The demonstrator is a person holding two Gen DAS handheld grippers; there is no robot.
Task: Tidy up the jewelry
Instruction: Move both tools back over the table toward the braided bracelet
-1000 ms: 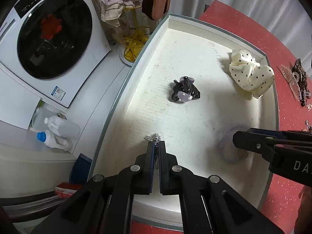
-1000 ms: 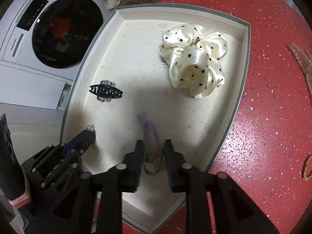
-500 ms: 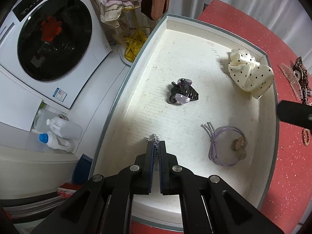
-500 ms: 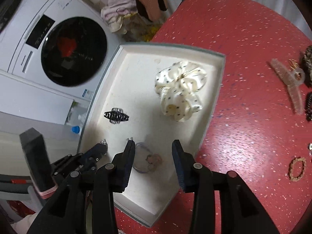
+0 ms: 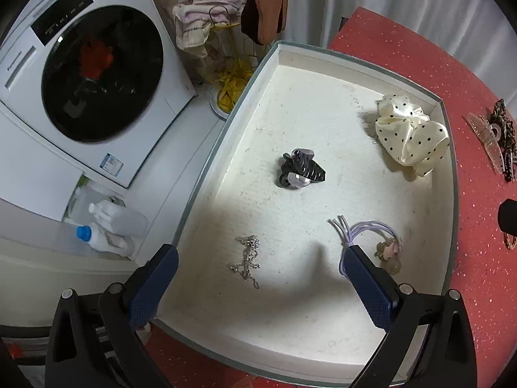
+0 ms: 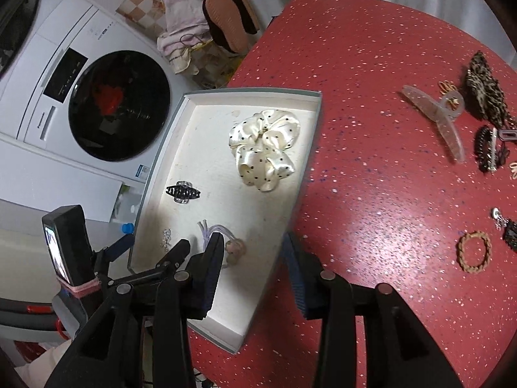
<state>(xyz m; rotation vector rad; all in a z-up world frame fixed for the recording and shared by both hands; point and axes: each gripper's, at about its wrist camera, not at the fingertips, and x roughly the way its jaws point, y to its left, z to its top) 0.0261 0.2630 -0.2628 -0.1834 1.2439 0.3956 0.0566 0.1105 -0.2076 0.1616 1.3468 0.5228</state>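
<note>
- My left tool (image 5: 258, 271) is opening wide. Nothing is in it.
- The silver chain (image 5: 247, 260) lies loose in the tray (image 5: 226, 148), just under my left tool, near the tray's near-left corner.
- The chain's long way runs from the near edge of the tray toward the far edge, and it is a bit crooked.
- My right tool (image 6: 253, 258) is part way open and holds nothing. It hangs over the tray's near-right edge, where the tray meets the red desk (image 6: 371, 64).
- In the tray, the purple hair tie (image 5: 365, 236) is to the right of the chain. The black claw clip (image 5: 300, 169) is farther in, near the middle. The dotted scrunchie (image 5: 410, 132) is by the far-right corner.
- More things wait on the desk, well to the right of the tray: a clear claw clip (image 6: 434, 119) and a woven bracelet (image 6: 473, 252).
- What could go wrong, I think: if I lift my left tool carelessly, a finger could catch the thin chain and drag it or tangle it.
- My left tool's right finger sits right by the hair tie, so a sideways bump could push the tie onto the chain.
- The tray hangs off the desk edge a little. A hard push down there might tip it.
</note>
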